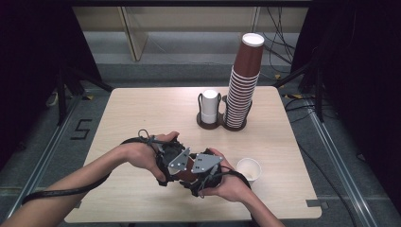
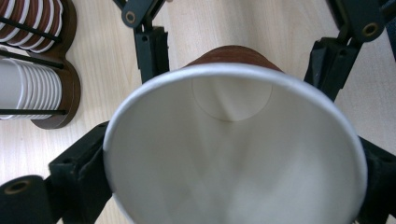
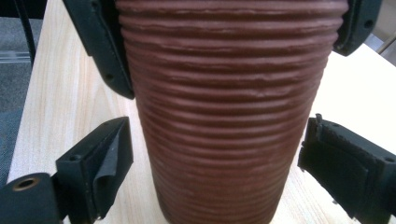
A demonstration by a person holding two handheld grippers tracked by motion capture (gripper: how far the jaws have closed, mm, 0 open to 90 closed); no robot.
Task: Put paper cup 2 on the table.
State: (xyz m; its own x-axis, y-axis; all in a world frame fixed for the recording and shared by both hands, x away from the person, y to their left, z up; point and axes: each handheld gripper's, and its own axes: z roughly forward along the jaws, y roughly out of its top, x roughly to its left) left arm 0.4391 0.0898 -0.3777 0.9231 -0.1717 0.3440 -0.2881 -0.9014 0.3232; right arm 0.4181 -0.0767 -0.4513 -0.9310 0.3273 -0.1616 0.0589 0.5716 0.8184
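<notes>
A brown ribbed paper cup (image 1: 189, 171) with a white inside lies level between my two hands, above the near middle of the wooden table (image 1: 142, 113). My left gripper (image 1: 172, 163) is shut on the cup near its rim; in the left gripper view the open mouth of the cup (image 2: 233, 154) faces the camera, with that gripper (image 2: 231, 163) pressing on both sides. My right gripper (image 1: 202, 168) stands open around the base end. In the right gripper view its pads (image 3: 109, 168) flank the ribbed wall of the cup (image 3: 224, 121) with small gaps.
A dark twin holder (image 1: 222, 125) at the table's far middle carries a tall stack of brown cups (image 1: 243, 85) and a short stack of white cups (image 1: 209, 106). One white cup (image 1: 248, 170) stands upright just right of my right hand. Dark frames and cables surround the table.
</notes>
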